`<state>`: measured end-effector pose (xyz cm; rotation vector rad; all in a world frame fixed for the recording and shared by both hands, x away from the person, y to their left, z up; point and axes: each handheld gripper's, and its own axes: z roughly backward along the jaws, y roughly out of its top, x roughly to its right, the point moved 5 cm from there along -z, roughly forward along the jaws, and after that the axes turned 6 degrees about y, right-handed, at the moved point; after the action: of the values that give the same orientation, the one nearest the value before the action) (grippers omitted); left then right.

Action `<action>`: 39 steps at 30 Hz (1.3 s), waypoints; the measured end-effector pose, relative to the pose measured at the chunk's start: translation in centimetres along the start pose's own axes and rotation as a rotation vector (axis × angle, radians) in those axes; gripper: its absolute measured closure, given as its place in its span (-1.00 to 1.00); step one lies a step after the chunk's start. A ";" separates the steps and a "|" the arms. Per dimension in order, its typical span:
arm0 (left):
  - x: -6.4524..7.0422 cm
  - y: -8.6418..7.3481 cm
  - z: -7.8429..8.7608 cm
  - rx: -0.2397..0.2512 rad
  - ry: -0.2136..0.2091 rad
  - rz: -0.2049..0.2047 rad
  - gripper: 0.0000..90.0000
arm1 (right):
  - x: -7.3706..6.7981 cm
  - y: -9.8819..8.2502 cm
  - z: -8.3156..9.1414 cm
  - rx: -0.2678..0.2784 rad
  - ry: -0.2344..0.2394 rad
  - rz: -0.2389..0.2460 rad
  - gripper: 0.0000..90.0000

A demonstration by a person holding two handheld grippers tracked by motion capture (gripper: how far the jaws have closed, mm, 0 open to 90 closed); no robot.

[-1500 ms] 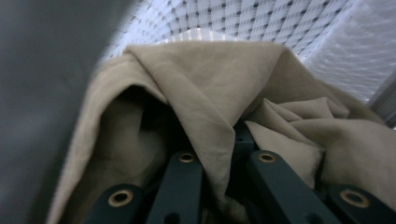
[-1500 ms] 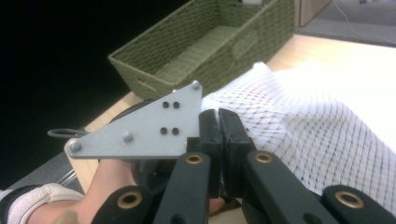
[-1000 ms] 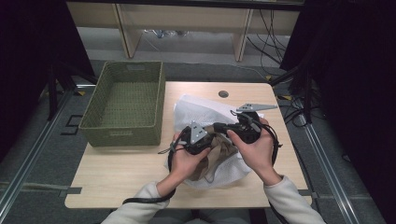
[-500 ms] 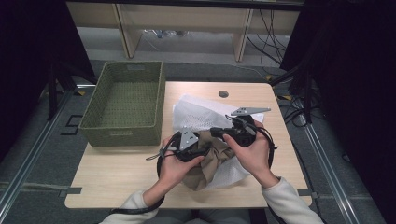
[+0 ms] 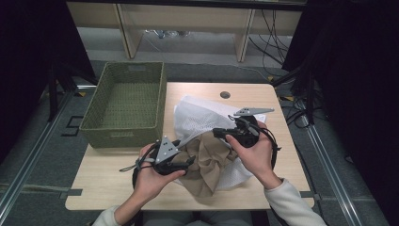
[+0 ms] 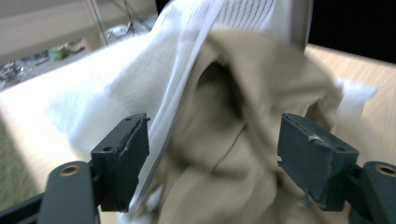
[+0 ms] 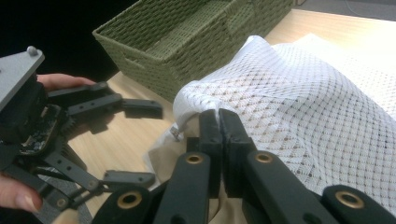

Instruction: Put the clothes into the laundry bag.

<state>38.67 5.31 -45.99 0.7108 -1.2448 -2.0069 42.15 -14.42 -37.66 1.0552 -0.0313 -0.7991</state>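
A white mesh laundry bag (image 5: 202, 117) lies on the wooden table (image 5: 108, 183), and a tan garment (image 5: 207, 165) bulges out of its near opening. My right gripper (image 5: 217, 133) is shut on the bag's rim (image 7: 205, 105), pinching the mesh hem between its jaws (image 7: 218, 128). My left gripper (image 5: 189, 162) sits just left of the garment. Its jaws have just been opening and now stand wide (image 6: 217, 158); the tan garment (image 6: 243, 140) lies between and beyond them, with neither pad pressing on it. In the right gripper view the left gripper (image 7: 137, 142) appears open.
A green woven basket (image 5: 124, 106) stands on the table's left half, close beside the bag (image 7: 187, 42). A small round hole (image 5: 225, 94) marks the table's far edge. Bare tabletop stretches along the near left (image 5: 94, 188). Cables lie on the floor behind.
The left gripper has let go of the tan cloth, opened its jaws and drawn back left toward the near edge. The right gripper has kept its hold on the bag.
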 end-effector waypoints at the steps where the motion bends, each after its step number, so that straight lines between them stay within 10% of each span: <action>1: -0.5 -1.3 0.1 -0.047 0.008 -0.016 -0.49 | 0.0 0.0 0.0 0.000 0.001 0.000 1.00; 10: 0.1 -5.9 -1.2 -0.215 -0.012 -0.062 -0.38 | -0.1 0.1 0.0 -0.002 0.002 -0.005 1.00; 18: 1.3 -5.8 -1.9 -0.214 -0.069 -0.019 0.63 | 0.0 0.0 -0.2 -0.009 0.003 0.010 1.00; 23: 4.2 -3.6 -1.7 -0.137 -0.220 0.067 0.95 | -0.6 -0.2 -0.7 -0.017 0.032 0.020 1.00; 26: 4.8 -2.7 -1.9 -0.111 -0.230 0.065 0.96 | -0.8 -0.2 -0.8 -0.023 0.021 0.029 1.00; 36: 5.2 2.6 -4.8 0.045 -0.166 0.032 0.97 | -2.7 0.4 0.0 0.028 0.075 0.054 1.00; 39: 4.3 5.1 -4.9 0.122 -0.091 0.044 0.97 | -3.3 1.0 1.1 0.072 0.082 0.052 1.00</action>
<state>40.86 -2.37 -43.75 0.6499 -1.4345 -1.9598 39.94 -13.03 -35.20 1.1504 -0.0181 -0.7111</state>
